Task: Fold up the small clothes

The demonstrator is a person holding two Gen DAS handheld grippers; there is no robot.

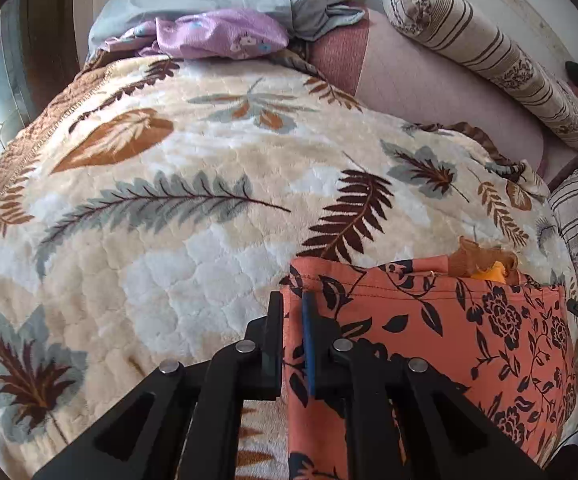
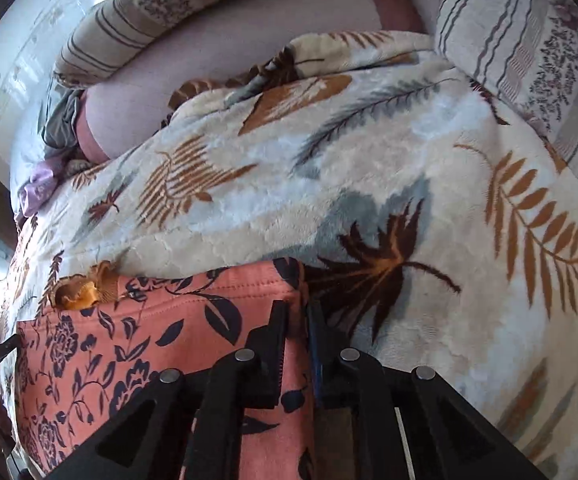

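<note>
2 grippers hold the orange floral garment point(image 1: 429, 320) at opposite side edges. Your left gripper point(image 1: 293, 312) has its jaws pressed together on the garment's left edge; your right gripper point(image 2: 297, 316) pinches the right edge in the same way. The garment lies on the leaf-print fleece blanket point(image 1: 177, 216), at its near side, with the stitched top hem facing away from you. A brown ruffled trim piece point(image 1: 485, 260) shows at that hem, nearer your right gripper.

Status: the garment appears spread flat between both grippers, in either 1 layer or a first fold; the frames cannot tell which. Judge the task as early. Remaining, as far as visible: at least 1 more fold of this garment. A lilac floral cloth point(image 1: 217, 34) and a grey-blue cloth point(image 1: 317, 4) lie crumpled at the far end of the bed, unfolded.
</note>
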